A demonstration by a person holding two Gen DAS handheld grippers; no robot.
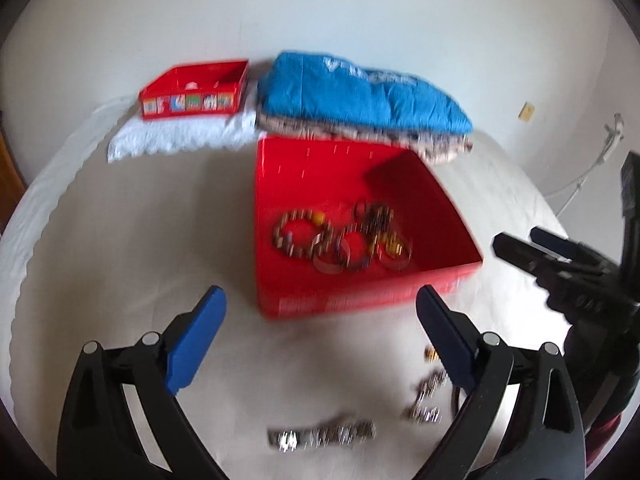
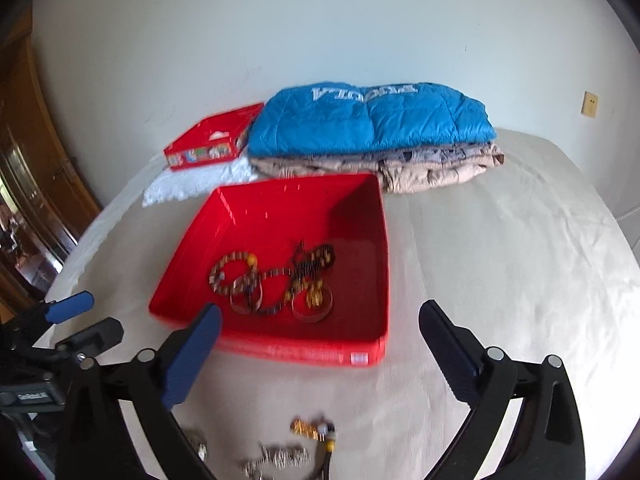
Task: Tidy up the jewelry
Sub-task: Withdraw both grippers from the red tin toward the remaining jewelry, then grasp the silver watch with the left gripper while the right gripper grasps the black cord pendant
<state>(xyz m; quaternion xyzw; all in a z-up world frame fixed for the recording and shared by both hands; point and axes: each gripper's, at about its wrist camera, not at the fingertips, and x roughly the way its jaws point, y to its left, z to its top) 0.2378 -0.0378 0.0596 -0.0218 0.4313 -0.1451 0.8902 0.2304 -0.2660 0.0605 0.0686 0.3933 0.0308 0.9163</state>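
Note:
A large red tray lies on the white bed and holds a heap of bracelets and bead strings. My left gripper stands open before the tray's near wall, nothing between its blue pads. A blurred silver chain and more loose silver pieces lie on the sheet under it. My right gripper is open too, empty, at the tray's near wall. Gold and silver pieces lie below it. The right gripper also shows in the left wrist view, the left gripper in the right wrist view.
A small red box sits on a white lace cloth at the back left. Folded blue and beige quilts lie behind the tray by the wall. A wooden door stands at left.

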